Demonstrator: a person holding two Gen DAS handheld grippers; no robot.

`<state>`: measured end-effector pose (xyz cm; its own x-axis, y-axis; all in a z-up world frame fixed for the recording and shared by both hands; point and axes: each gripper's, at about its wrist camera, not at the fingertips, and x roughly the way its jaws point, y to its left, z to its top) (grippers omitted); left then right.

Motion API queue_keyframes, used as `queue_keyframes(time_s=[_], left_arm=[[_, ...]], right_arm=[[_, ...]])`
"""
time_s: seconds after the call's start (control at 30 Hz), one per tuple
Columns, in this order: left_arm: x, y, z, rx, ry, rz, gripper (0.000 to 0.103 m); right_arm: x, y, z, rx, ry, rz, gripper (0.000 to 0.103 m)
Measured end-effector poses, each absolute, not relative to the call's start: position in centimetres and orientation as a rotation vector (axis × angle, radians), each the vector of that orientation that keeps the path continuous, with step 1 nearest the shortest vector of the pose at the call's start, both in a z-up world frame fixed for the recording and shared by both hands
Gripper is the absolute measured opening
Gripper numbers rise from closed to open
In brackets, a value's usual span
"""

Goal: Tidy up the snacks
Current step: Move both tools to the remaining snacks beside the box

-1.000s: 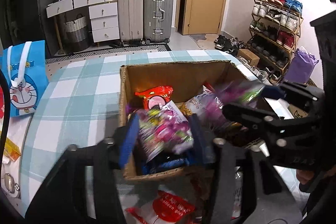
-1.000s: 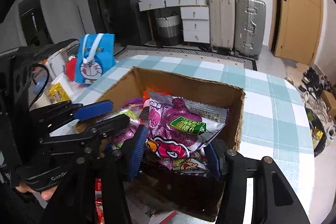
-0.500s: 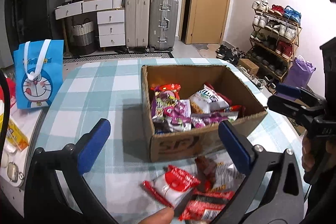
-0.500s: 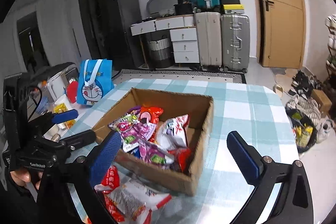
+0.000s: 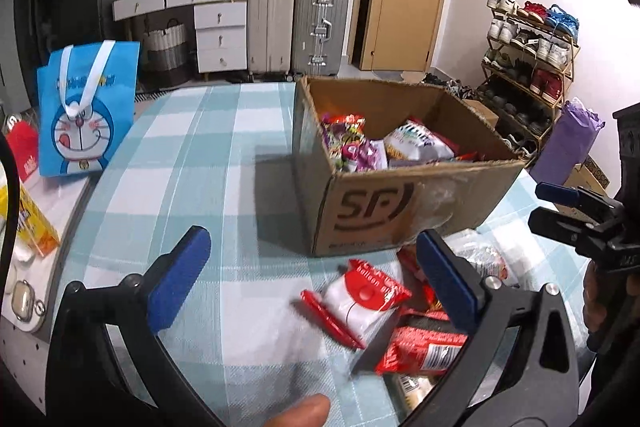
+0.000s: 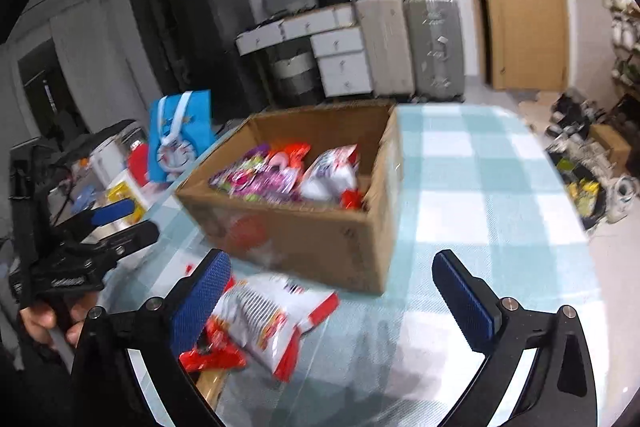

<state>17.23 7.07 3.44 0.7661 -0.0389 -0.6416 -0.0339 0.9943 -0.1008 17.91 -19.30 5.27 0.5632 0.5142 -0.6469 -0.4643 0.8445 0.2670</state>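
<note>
Although several packets already lie inside the cardboard box, the task looks only partly done. Inside the box, purple candy bags fill the side toward the blue cartoon bag, and a white snack bag leans beside them, with some red packets that are mostly hidden.

In front of the box, on the checked tablecloth, a small heap of snacks is not yet packed. A white packet with a red label lies just before the front wall of the box, a red packet lies nearer to the camera, and a striped white and red bag rests beside them. More wrappers sit under these, but I cannot tell how many.

Both tools are empty. The left gripper has its jaws wide apart, with nothing between the blue pads, and it hangs before the box over the loose heap. The right gripper is also spread fully and holds nothing; the striped bag is near its left pad only.

By my judgement, the loose packets in front of the box are what remains, so perhaps half of the work is left.
</note>
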Motion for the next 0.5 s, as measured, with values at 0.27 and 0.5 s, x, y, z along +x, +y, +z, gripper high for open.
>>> queue_keyframes(time_s=[0.27, 0.5], left_arm=[[18.0, 7.0, 2.4, -0.097, 0.730, 0.001, 0.102], [18.7, 7.3, 1.5, -0.099, 0.766, 0.013, 0.102]], right_arm=[[18.3, -17.5, 3.2, 0.042, 0.860, 0.571, 0.102], [18.8, -15.8, 1.4, 0.065, 0.923, 0.577, 0.102]])
